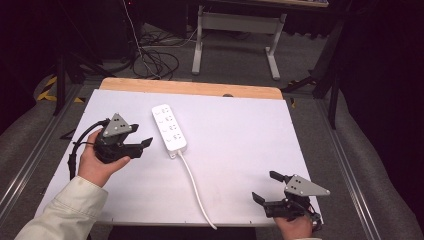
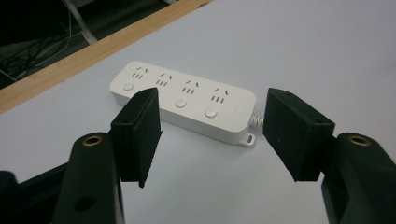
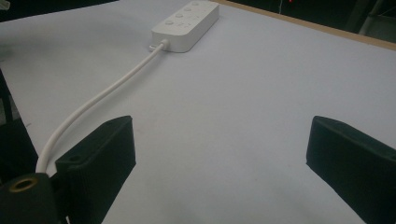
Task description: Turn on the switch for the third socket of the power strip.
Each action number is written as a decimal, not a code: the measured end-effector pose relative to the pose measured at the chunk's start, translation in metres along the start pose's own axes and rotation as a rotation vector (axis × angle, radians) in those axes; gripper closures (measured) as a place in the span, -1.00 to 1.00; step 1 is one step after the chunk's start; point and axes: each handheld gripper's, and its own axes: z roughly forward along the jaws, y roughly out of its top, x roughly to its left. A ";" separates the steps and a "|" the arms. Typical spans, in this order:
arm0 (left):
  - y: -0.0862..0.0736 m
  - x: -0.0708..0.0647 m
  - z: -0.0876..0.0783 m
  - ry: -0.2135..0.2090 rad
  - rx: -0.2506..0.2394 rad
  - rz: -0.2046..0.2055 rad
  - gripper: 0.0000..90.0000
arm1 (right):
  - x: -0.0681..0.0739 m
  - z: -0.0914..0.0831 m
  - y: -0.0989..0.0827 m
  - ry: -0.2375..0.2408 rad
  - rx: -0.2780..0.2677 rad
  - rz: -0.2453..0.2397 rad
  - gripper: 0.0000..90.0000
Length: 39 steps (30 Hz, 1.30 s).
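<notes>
A white four-socket power strip [image 1: 169, 128] is laid on the white table [image 1: 240, 145], its long axis set from eleven to five o'clock, cord [image 1: 196, 190] end at five. At nine, the left gripper [image 1: 142, 146] is held released, nothing grasped; at four, the right gripper [image 1: 265, 186] is spread wide.

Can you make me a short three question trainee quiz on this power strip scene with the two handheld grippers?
1. True or false: the left gripper grips the power strip.
2. Which gripper is nearer the strip?
3. Where does the white cable leave the table: A near edge, B far edge?

Key: 1 false, its jaws are open and apart from the strip. 2 the left; the right gripper sits by the near right corner. 3 A.
</notes>
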 end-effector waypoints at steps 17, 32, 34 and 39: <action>0.022 0.023 0.035 -0.061 0.104 -0.119 0.38 | 0.000 0.002 0.002 0.019 -0.009 -0.002 -0.81; 0.022 0.053 0.078 -0.072 0.075 -0.347 0.78 | -0.002 0.003 0.002 0.052 -0.028 -0.005 -0.81; 0.020 0.055 0.084 -0.074 0.053 -0.345 0.79 | -0.002 0.002 0.002 0.055 -0.031 -0.001 -0.81; 0.016 0.057 0.098 -0.068 0.026 -0.329 0.86 | -0.002 0.002 0.002 0.057 -0.032 0.003 -0.81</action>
